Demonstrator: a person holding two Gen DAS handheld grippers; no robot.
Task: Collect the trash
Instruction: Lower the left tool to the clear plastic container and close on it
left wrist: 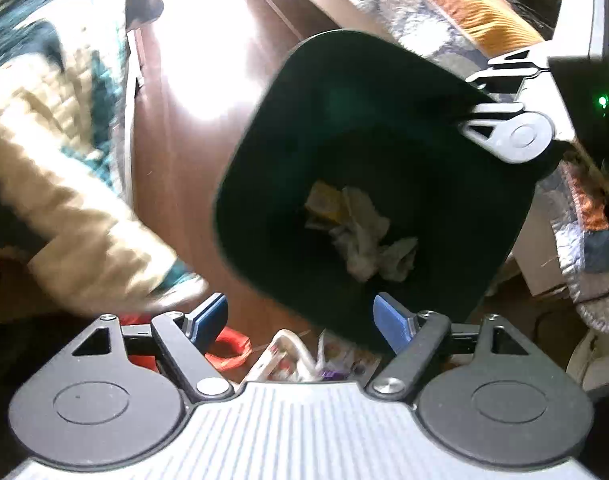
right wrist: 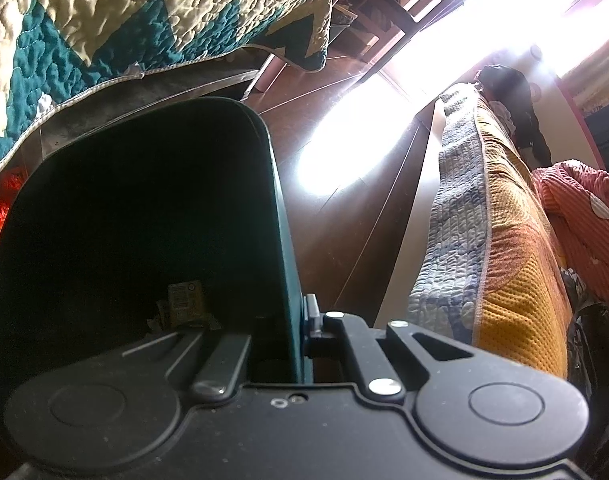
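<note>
Right tool (right wrist: 306,320): clenched on rim of dark green plastic bin (right wrist: 280,200). Left tool (left wrist: 300,320): released, empty, above bin holding crumpled white paper (left wrist: 364,240).

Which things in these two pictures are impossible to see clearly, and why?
- Trash on the floor, left wrist view: the left gripper body covers most of it.
- Quilt, left wrist view: blurred.
- Bin bottom, right wrist view: dark; only a yellow packet shows.
- Right gripper inner finger, right wrist view: hidden behind the bin wall.
</note>
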